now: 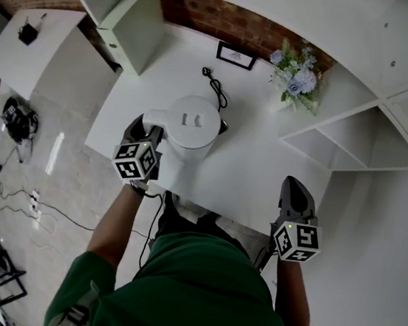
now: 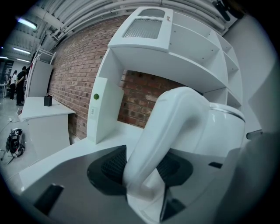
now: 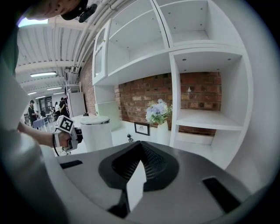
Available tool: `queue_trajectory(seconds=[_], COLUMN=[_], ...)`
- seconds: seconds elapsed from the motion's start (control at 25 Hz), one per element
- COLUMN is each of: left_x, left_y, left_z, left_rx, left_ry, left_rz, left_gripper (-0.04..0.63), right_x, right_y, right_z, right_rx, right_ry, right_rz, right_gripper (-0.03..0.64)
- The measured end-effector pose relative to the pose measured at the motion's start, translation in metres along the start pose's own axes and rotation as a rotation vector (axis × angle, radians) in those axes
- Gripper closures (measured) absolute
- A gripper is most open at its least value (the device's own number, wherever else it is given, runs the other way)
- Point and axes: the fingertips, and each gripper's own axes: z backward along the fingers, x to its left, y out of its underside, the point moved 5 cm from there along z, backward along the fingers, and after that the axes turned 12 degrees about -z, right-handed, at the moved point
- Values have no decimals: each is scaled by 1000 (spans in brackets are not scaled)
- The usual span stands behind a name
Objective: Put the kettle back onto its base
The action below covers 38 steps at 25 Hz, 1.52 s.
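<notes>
A white kettle (image 1: 191, 131) stands upright near the front left of the white table (image 1: 263, 166). My left gripper (image 1: 153, 127) is shut on its curved handle (image 2: 170, 127), which fills the space between the jaws in the left gripper view. The kettle's body (image 2: 225, 131) lies just beyond. The base is hidden beneath the kettle, apart from a dark bit (image 1: 224, 127) at its right side; whether the kettle rests on it I cannot tell. My right gripper (image 1: 295, 185) hovers by the table's front right edge, shut and holding nothing. The right gripper view shows the kettle (image 3: 96, 131) off to the left.
A black power cord with a plug (image 1: 215, 87) lies behind the kettle. A framed card (image 1: 237, 55) and a vase of flowers (image 1: 297, 78) stand at the back. White shelves (image 1: 341, 143) rise at the right, a white cabinet (image 1: 136, 30) at the back left.
</notes>
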Motion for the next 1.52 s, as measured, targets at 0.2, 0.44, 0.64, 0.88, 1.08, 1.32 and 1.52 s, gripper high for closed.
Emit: queue_trajectory(seconds=[0.2,0.44,0.64,0.88,1.08,1.32,1.52], left_x=[2,6,7,7,4,2,0], left_y=[1,1,4,9,19,24,29], left_z=[-9,-12,-6,1,6,14,18], left_rx=[0,-3,-2,-12,-12,9,85], left_ry=[15,32,40,45,39,46,41], left_rz=[2,7,11,0,-6,-36,-172], left_gripper=[393,393,393,393,393,393,393], right_x=[2,6,15,29,28,33,39], right_y=[3,6,6,9,16,13,8], right_z=[-3,-6,-11,-22,-25,-22,-26], right_rx=[11,21,23,36,53,39,23], right_ry=[5,6,-8,-40,-36,-39,-59], right_rz=[0,-13,-14,-5,-6,-20,-21], right_gripper=[595,595,595,595,595,595,595])
